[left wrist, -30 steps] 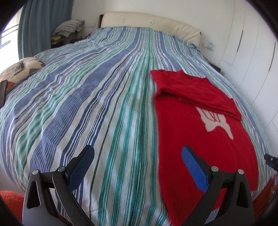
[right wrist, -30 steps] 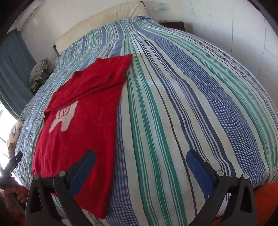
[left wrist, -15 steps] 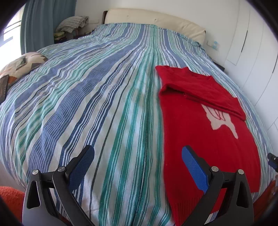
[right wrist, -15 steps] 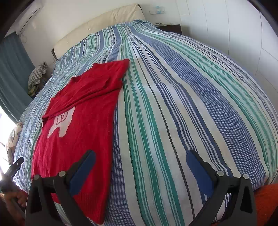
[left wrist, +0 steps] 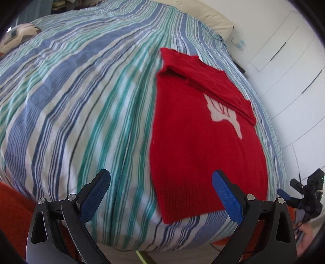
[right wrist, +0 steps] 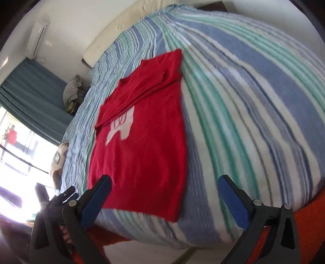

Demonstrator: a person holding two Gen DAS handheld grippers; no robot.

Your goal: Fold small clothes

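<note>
- Both grippers have drawn back toward the foot of the bed since the earlier frames: the bedspread's near edge and the floor below it, unseen a second ago, now show in both wrist views.
- Left gripper: jaws spread wide as before, nothing between the blue pads; it hangs off the foot edge of the bed, clear of the cloth.
- Right gripper: jaws likewise spread wide and empty; also off the foot edge (view tilted and blurred).
- Red sweater: lies flat on the striped bedspread, ahead of the left gripper and to the right of its centre line, with its ribbed hem nearest the tool. In the right wrist view the sweater sits ahead and to the left, its hem just beyond the left pad. Lay unchanged: top part folded down over the body, covering the upper portion of the white motif.
- Each gripper appears at the edge of the other's view: the right one at far right, the left one at lower left.
- Cream headboard: far end of the bed, beyond the sweater.
- Patterned cushion: far left of the left gripper, on the bedspread.
- White wardrobe doors: right of the bed.
- Teal curtain and bright window: left of the right gripper.
- Orange surface: below the bedspread's near edge (what it is cannot be told).
</note>
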